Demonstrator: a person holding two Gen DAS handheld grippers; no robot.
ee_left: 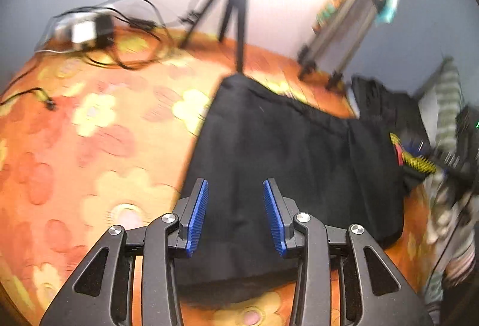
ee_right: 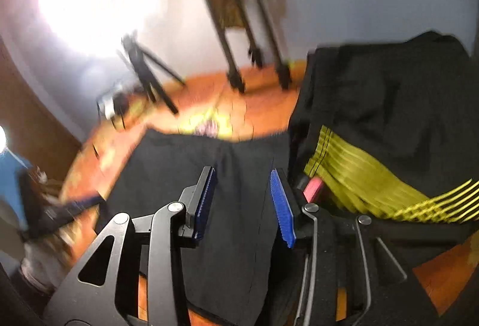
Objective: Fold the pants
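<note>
1. We look down along the left gripper [ee_left: 235, 191]: its jaws stand partly open, blue ribbed pads [ee_left: 197, 218] apart, nothing pinched between them.
2. Just beyond and beneath those jaws lie the black cloth pants [ee_left: 287, 152], folded into a flat slab on the orange flower-patterned bedspread [ee_left: 98, 128]; the cloth shows through the gap, but the pads do not press it.
3. Left of the left jaws the bedspread is bare; far ahead on the left sits a small grey box with tangled black cables [ee_left: 86, 32].
4. Straight ahead of the jaws stands a black tripod [ee_left: 236, 5], blurred, and to the right ahead a second metal-legged stand [ee_left: 353, 23].
5. Over to the right gripper [ee_right: 244, 195]: its jaws are also partly open and hold nothing, with the same black pants [ee_right: 179, 170] spread below and ahead of them.
6. Right of the right jaws we see a heap of dark clothing with yellow stripes [ee_right: 359, 176], close beside the right finger; a small pink item [ee_right: 312, 186] shows just beside that finger, too blurred to identify.
7. Both views are smeared.
</note>
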